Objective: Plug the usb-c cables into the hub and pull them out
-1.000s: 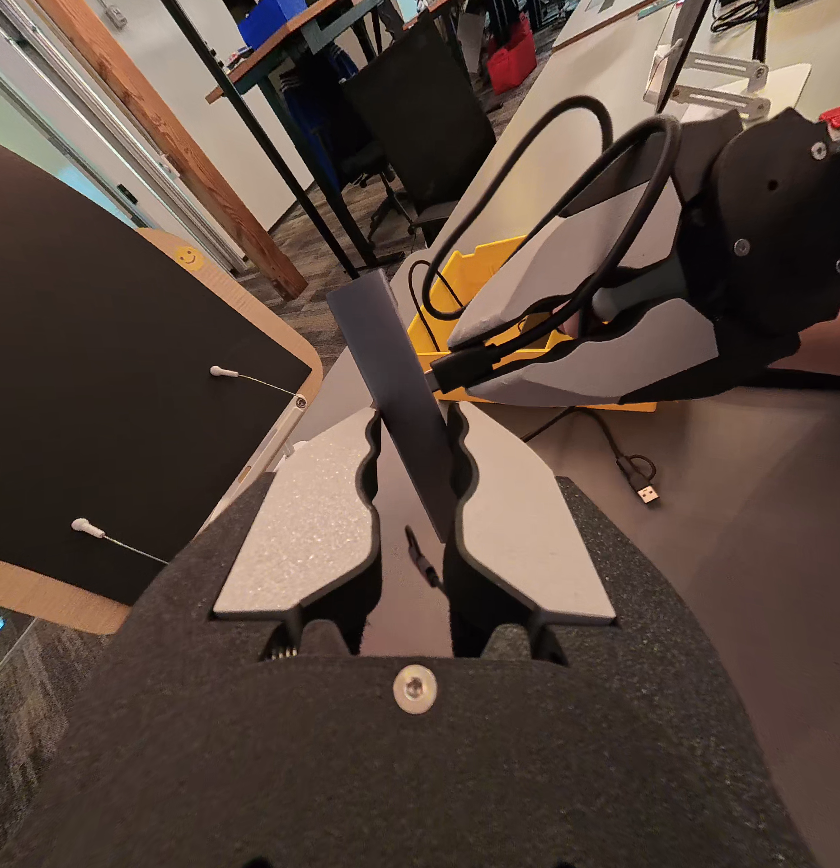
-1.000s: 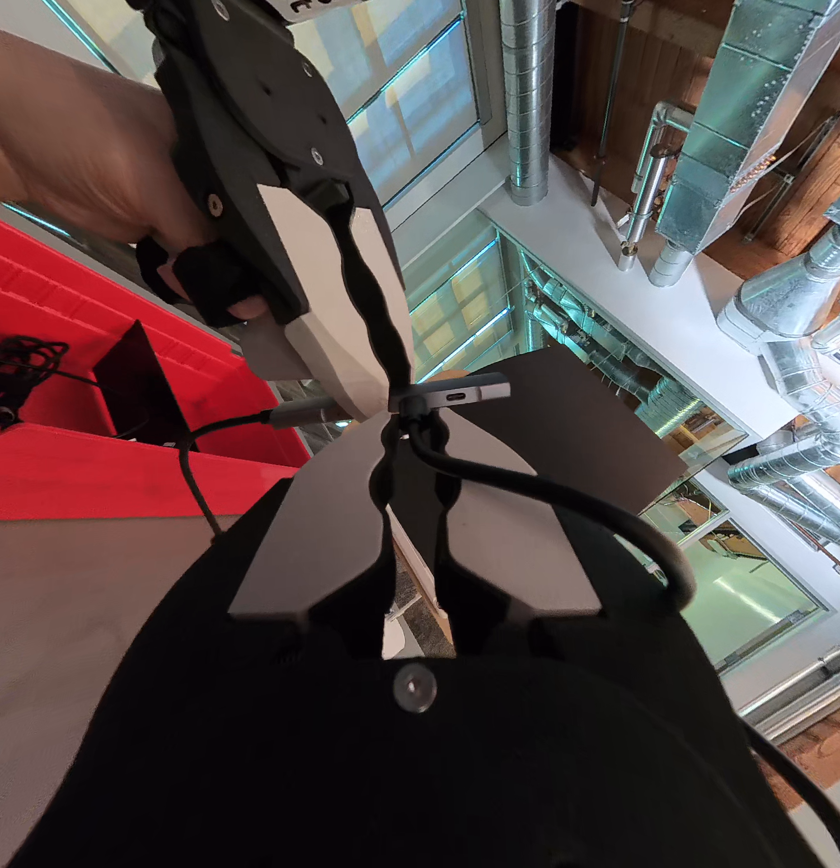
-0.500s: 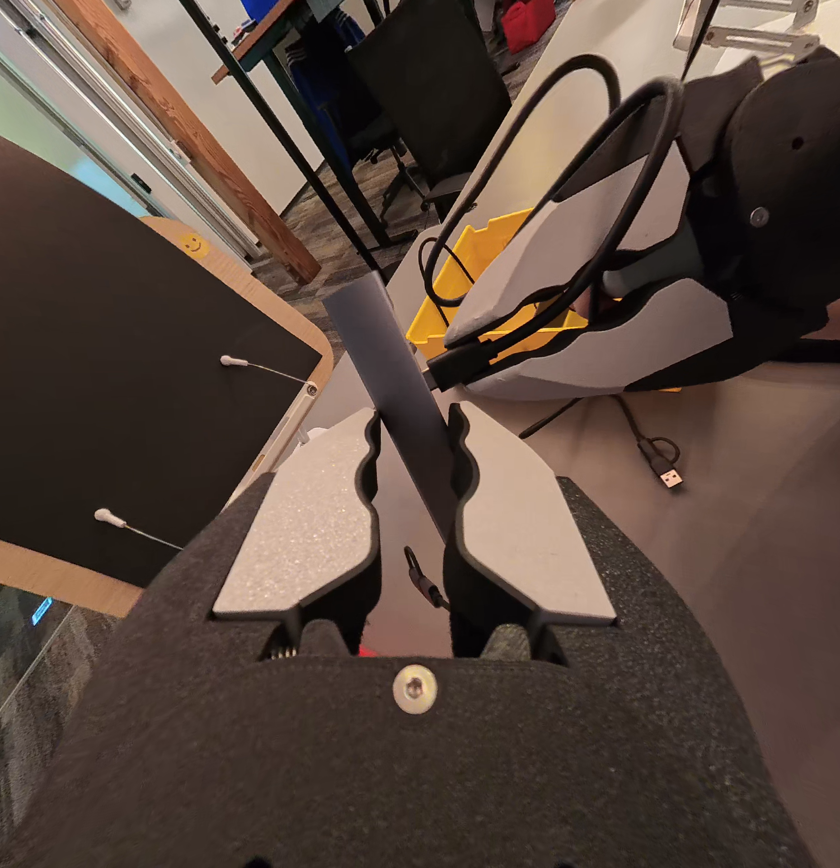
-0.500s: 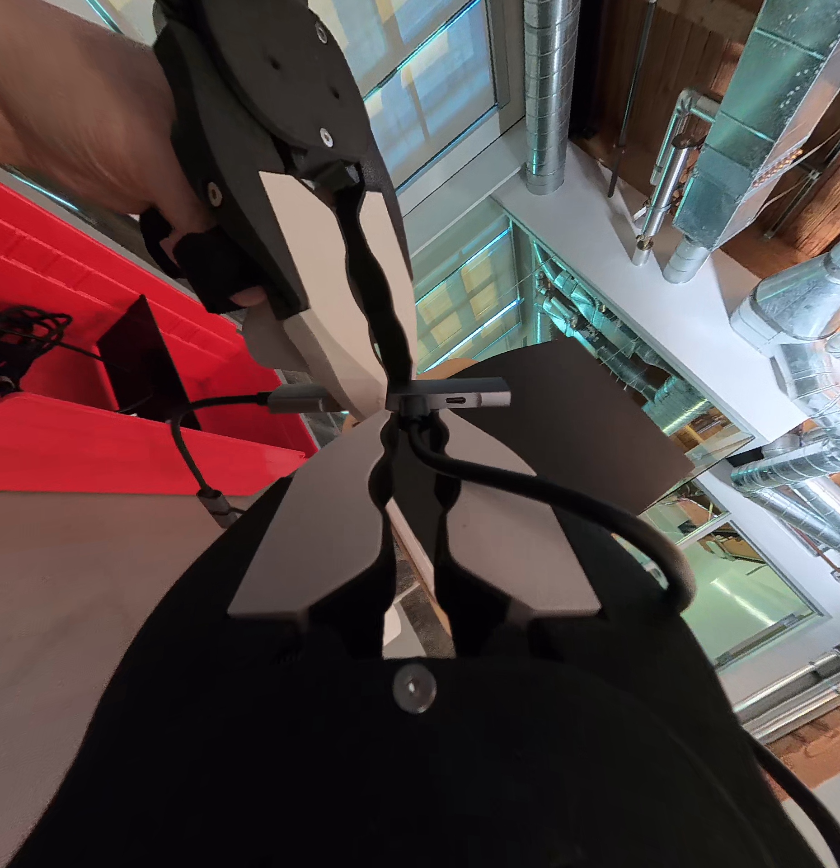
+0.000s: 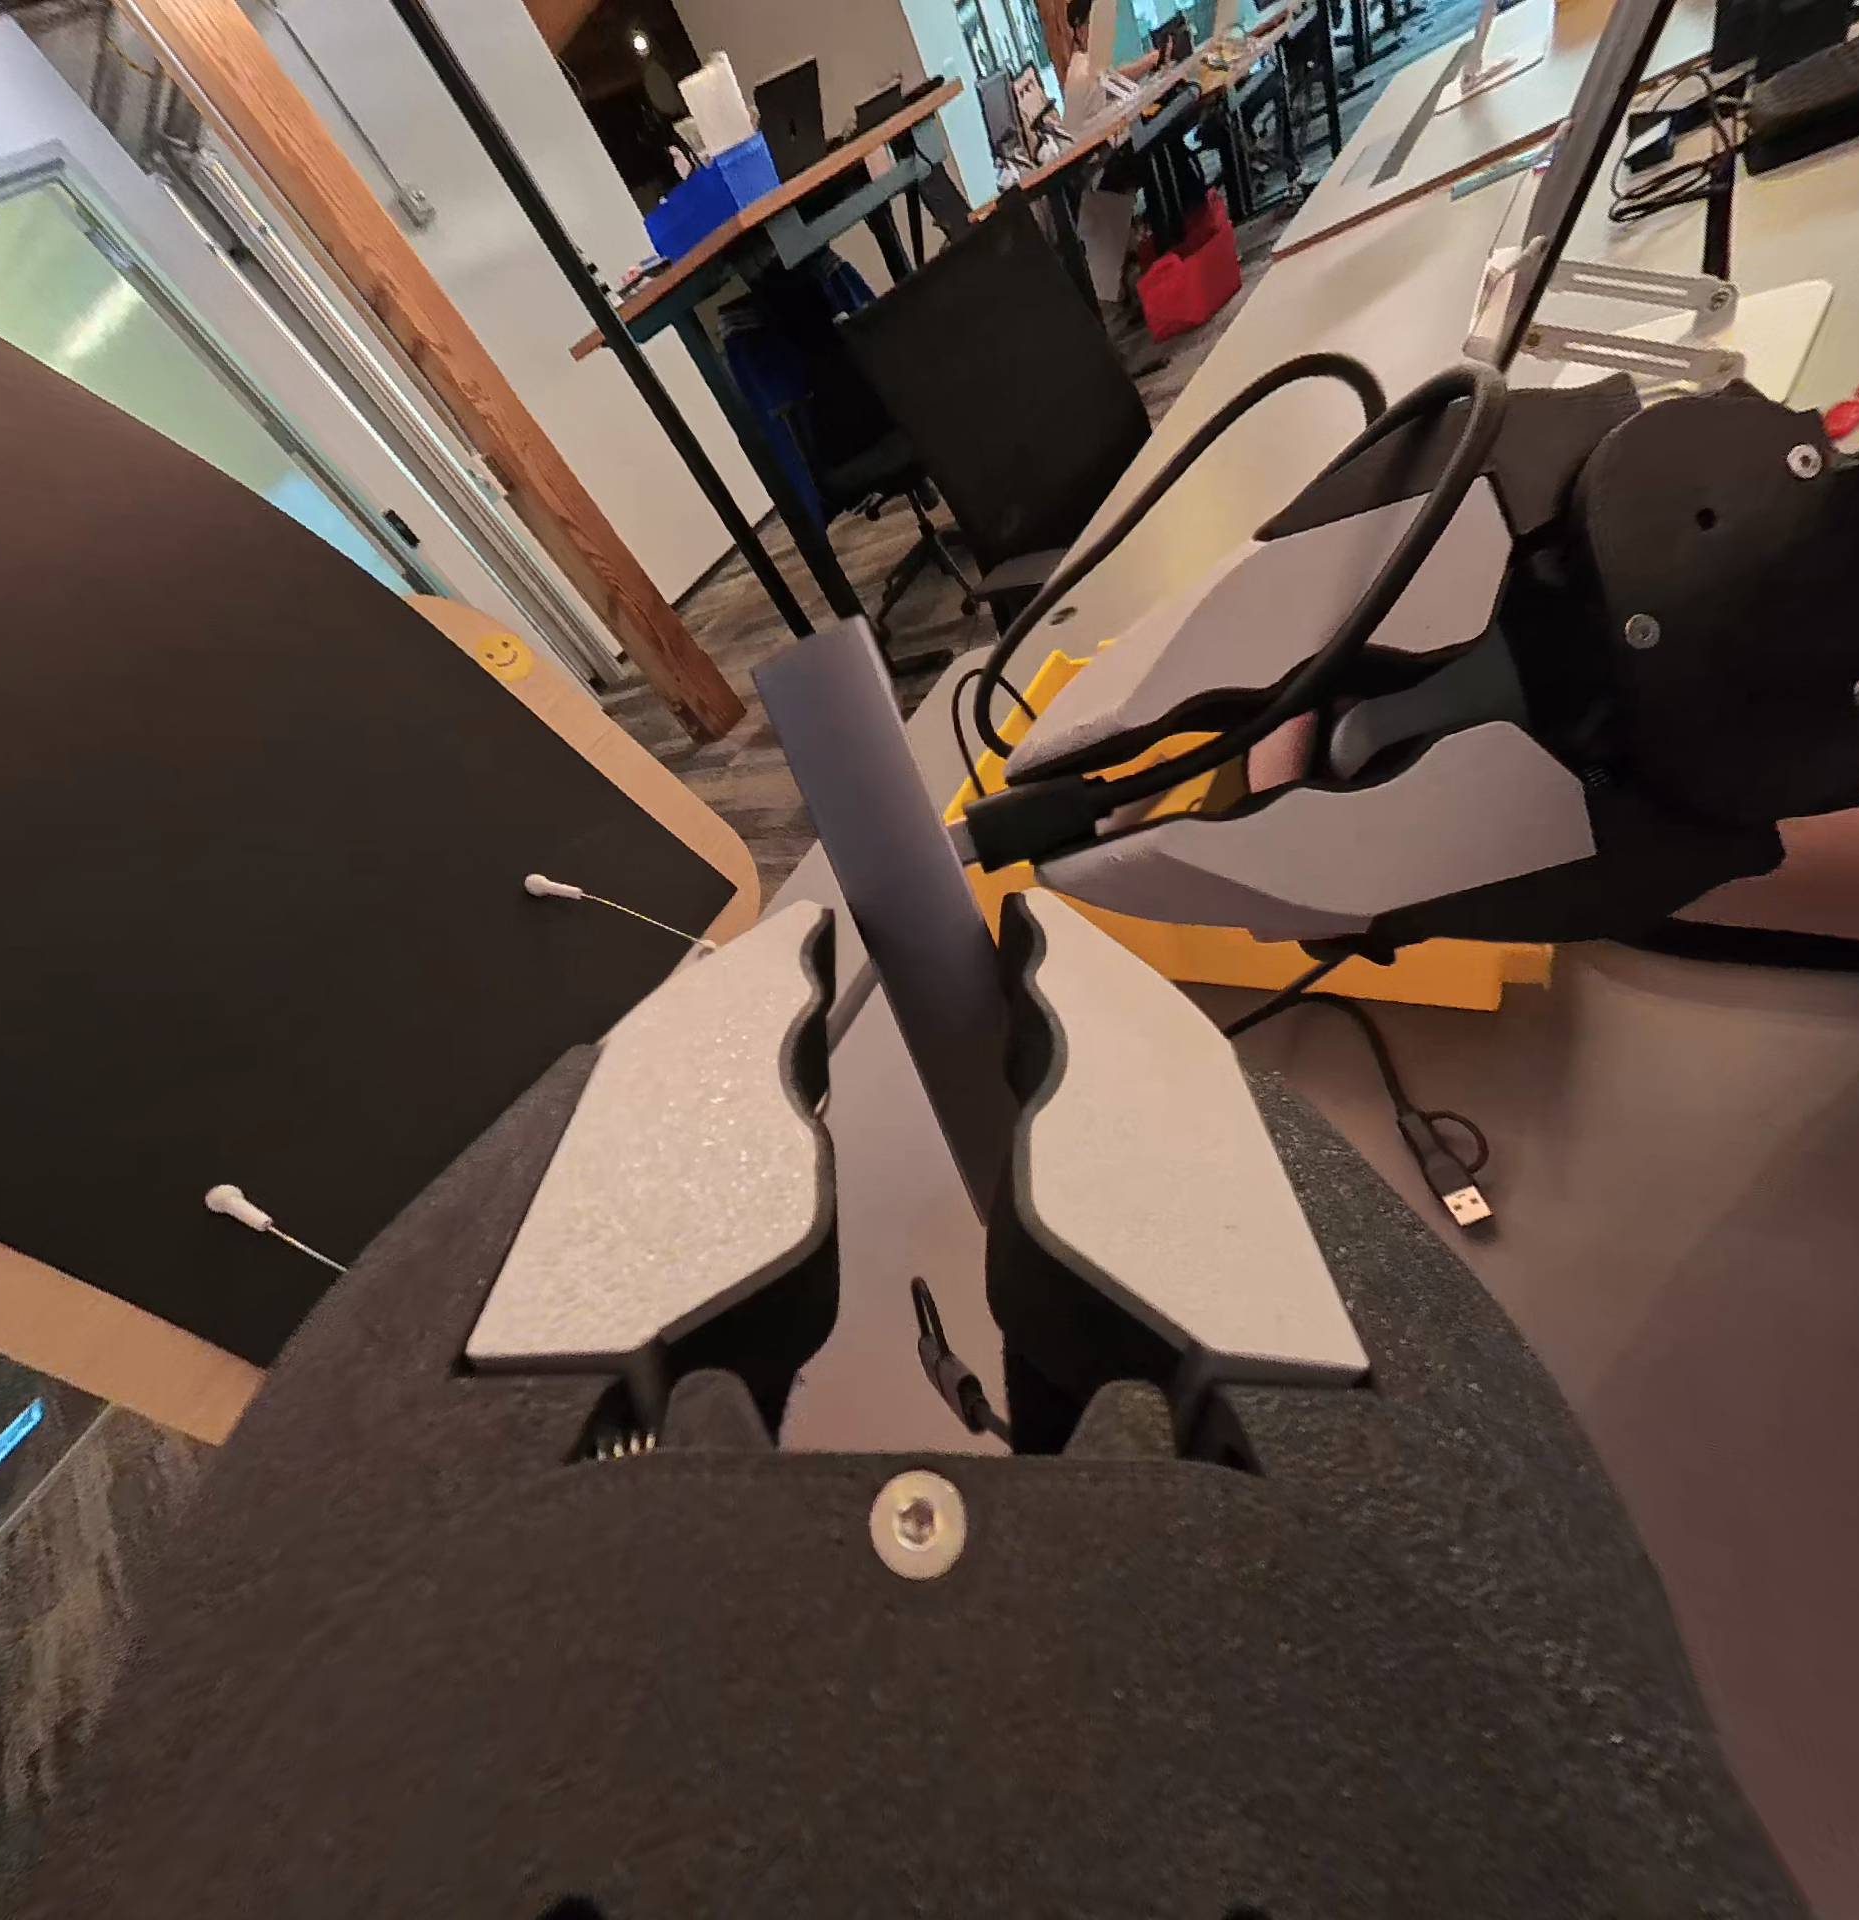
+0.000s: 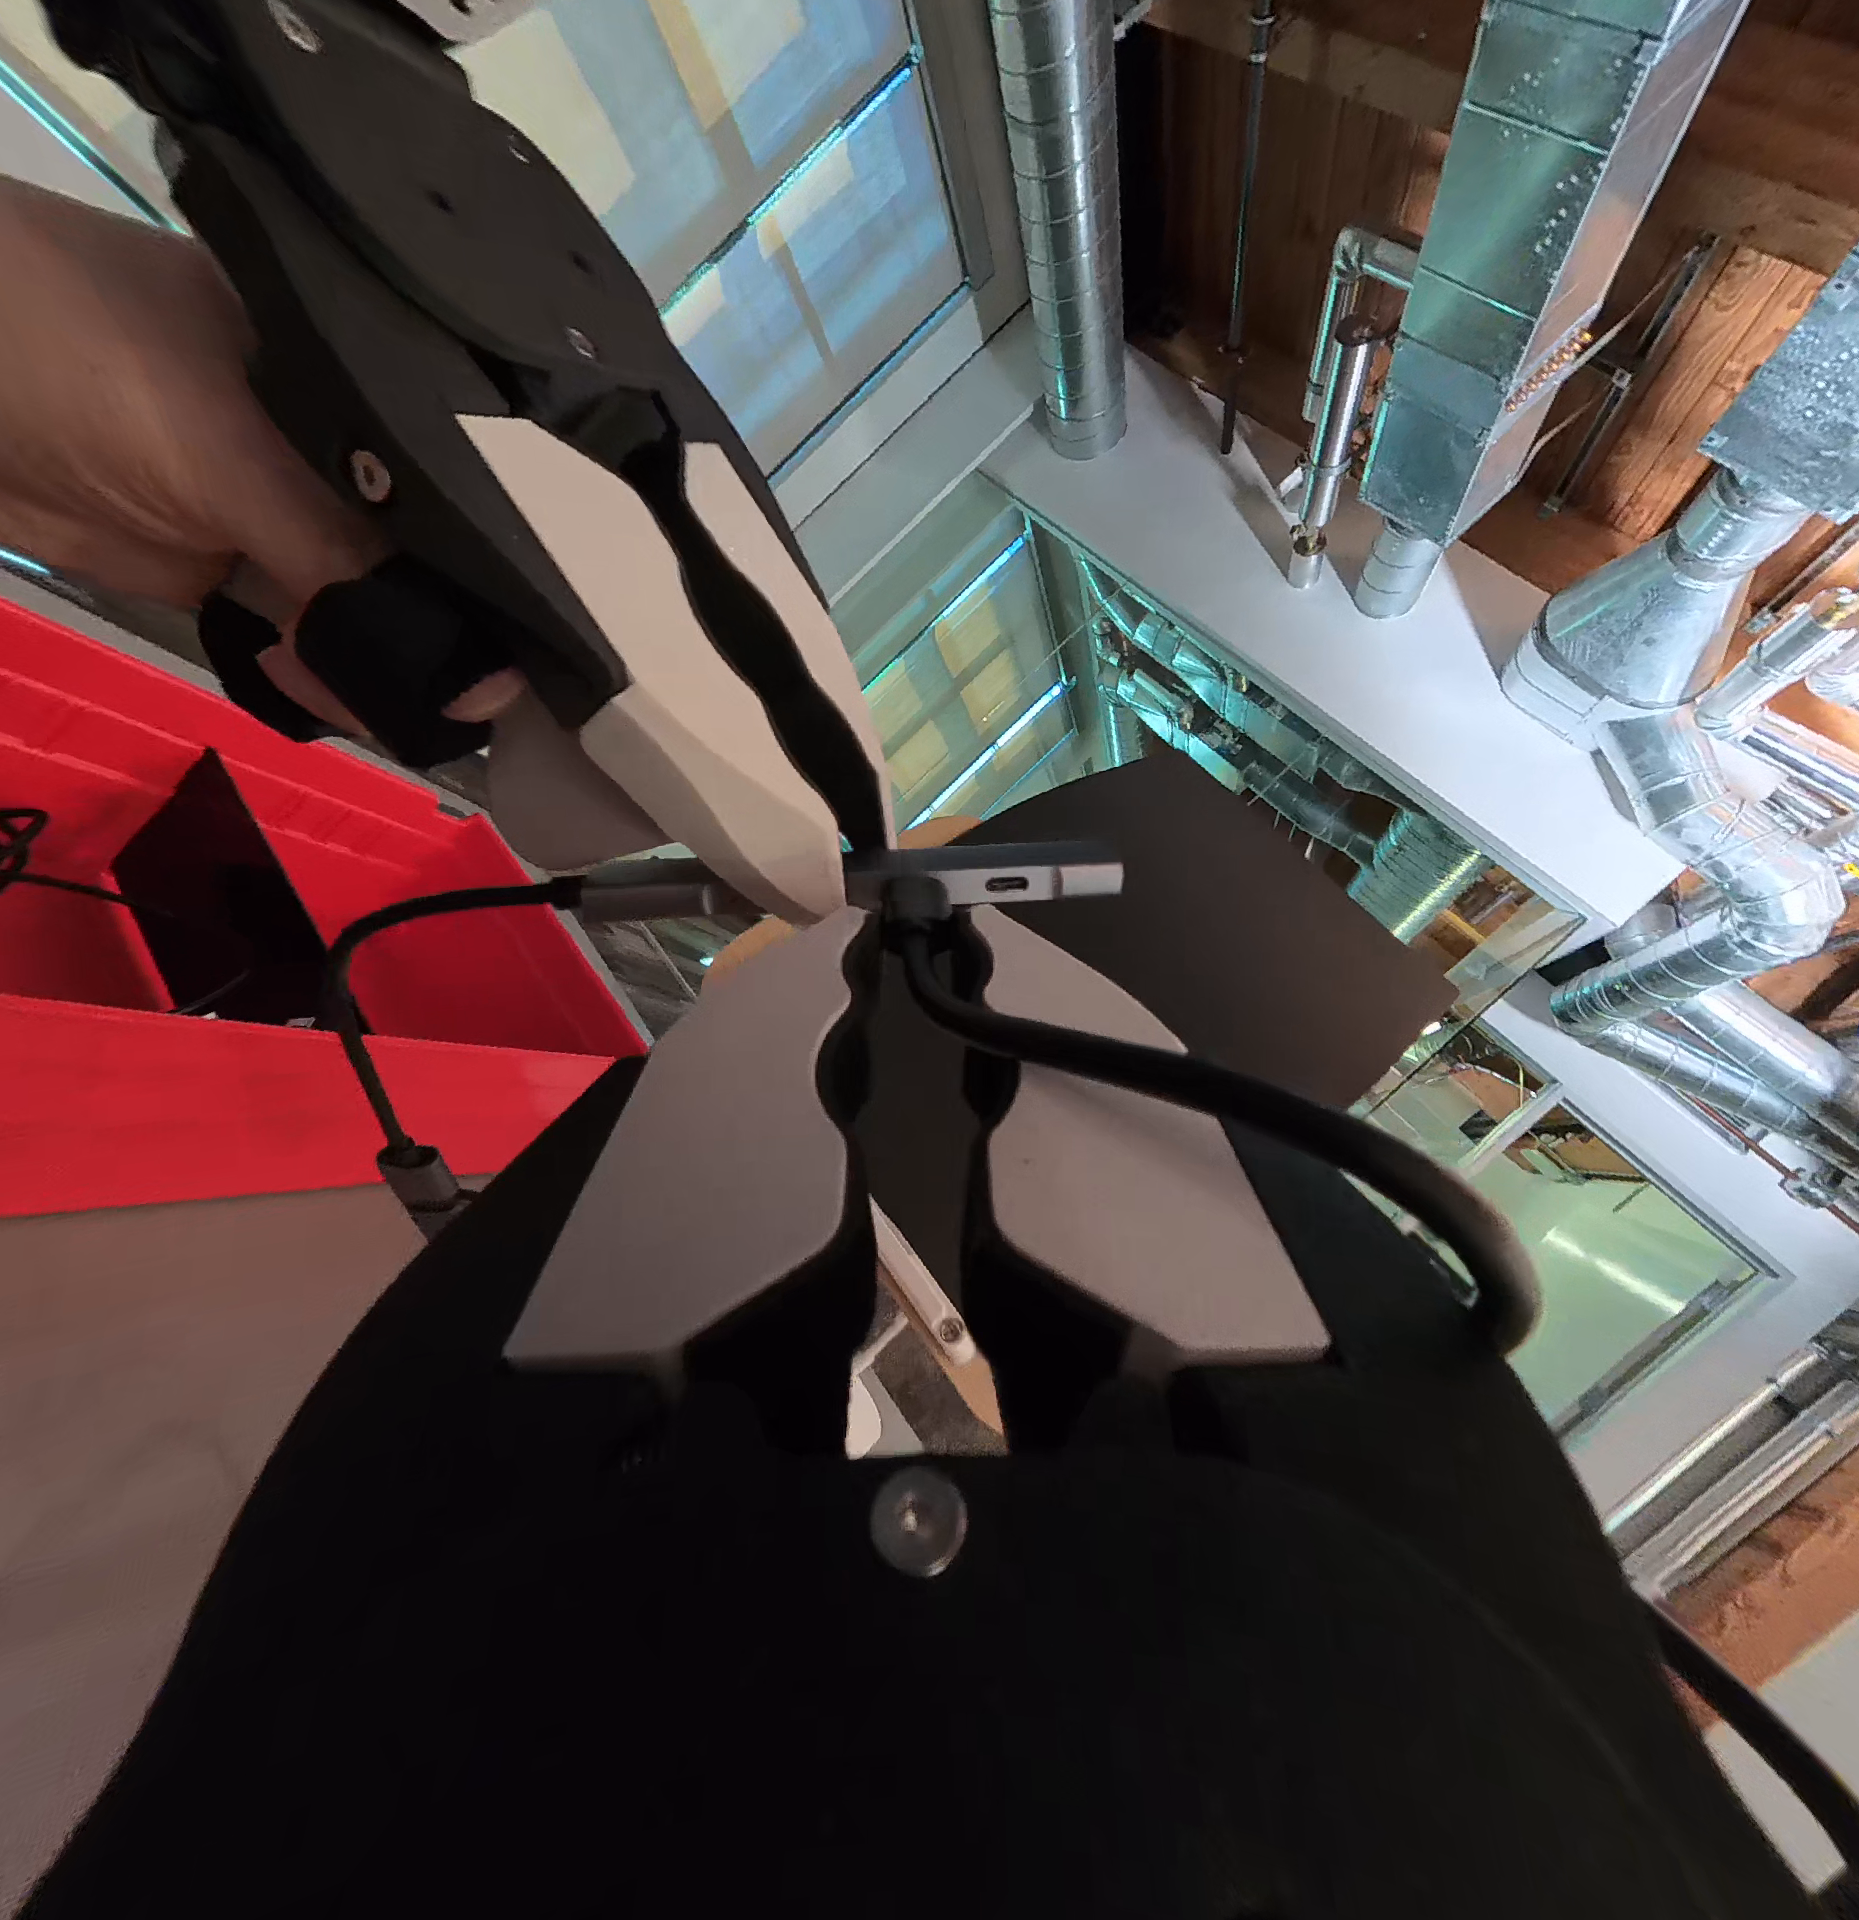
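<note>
The left gripper (image 5: 914, 997) is clamped on the hub (image 5: 883, 862), a slim dark grey bar held tilted up above the near part of the desk (image 5: 1683, 1299). The right gripper (image 5: 1018, 831) is pinched shut on the black plug (image 5: 1029, 821) of a usb-c cable (image 5: 1216, 499), whose slack loops up over its fingers (image 5: 1351, 842). In the right wrist view that plug (image 6: 909, 902) meets the hub's (image 6: 992, 883) side edge beside an empty port; whether it is fully seated or only just entering is hard to tell from here. The hub's own short lead (image 6: 457, 925) hangs off its far end toward a red bin (image 6: 229, 1091). A yellow bin (image 5: 1268, 956) sits further back on the desk, and a loose cable end (image 5: 1460, 1200) lies on it by the right side

This looks like the plugging-in step. Next calls for a straight push along the port's line while the left grip holds the hub steady, then a straight pull back out
</note>
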`<state>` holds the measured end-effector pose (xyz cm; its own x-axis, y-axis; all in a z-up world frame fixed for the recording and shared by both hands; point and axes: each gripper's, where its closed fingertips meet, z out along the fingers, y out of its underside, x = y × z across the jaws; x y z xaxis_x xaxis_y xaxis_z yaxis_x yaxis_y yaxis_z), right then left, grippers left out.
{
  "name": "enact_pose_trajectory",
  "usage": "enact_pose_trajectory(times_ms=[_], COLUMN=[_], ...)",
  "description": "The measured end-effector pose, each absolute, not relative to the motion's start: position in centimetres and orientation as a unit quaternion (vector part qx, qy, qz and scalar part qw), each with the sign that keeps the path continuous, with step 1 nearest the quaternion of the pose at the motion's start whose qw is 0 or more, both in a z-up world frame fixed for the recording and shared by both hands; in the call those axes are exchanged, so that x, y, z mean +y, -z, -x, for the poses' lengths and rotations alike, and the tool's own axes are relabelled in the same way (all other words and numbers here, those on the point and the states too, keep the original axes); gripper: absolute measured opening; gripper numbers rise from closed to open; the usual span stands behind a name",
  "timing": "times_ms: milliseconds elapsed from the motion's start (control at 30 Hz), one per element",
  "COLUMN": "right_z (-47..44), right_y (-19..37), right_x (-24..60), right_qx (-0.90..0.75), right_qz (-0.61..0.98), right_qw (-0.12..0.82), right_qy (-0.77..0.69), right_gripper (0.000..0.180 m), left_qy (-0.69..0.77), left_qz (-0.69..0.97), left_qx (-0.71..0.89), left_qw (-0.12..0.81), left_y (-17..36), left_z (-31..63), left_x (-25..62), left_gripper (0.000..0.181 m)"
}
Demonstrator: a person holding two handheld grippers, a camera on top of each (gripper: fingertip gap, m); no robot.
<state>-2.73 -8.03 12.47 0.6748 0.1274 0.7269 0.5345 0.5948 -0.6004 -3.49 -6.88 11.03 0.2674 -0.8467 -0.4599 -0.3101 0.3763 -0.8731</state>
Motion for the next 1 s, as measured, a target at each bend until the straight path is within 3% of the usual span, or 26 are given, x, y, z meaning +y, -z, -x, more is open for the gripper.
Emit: enact_pose_trajectory(times_ms=[367, 633, 1000], right_z=[-2.5, -2.7, -2.0], right_y=[-14.9, -15.5, -15.1], right_x=[-6.8, -7.1, -7.0], right_qx=[-0.272, -0.251, -0.232], right_qz=[0.491, 0.496, 0.498], right_qw=[0.824, 0.830, 0.835], right_qy=[0.076, 0.042, -0.020], right_gripper=[0.013, 0.013, 0.013], left_qy=[0.280, 0.318, 0.373], left_qz=[0.530, 0.468, 0.453], left_qx=[0.482, 0.382, 0.355], left_qw=[0.640, 0.731, 0.728], left_y=[-11.8, -13.2, -13.4], left_z=[1.4, 0.5, 0.0], left_x=[-6.0, -5.6, -6.3], left_gripper=[0.069, 0.049, 0.033])
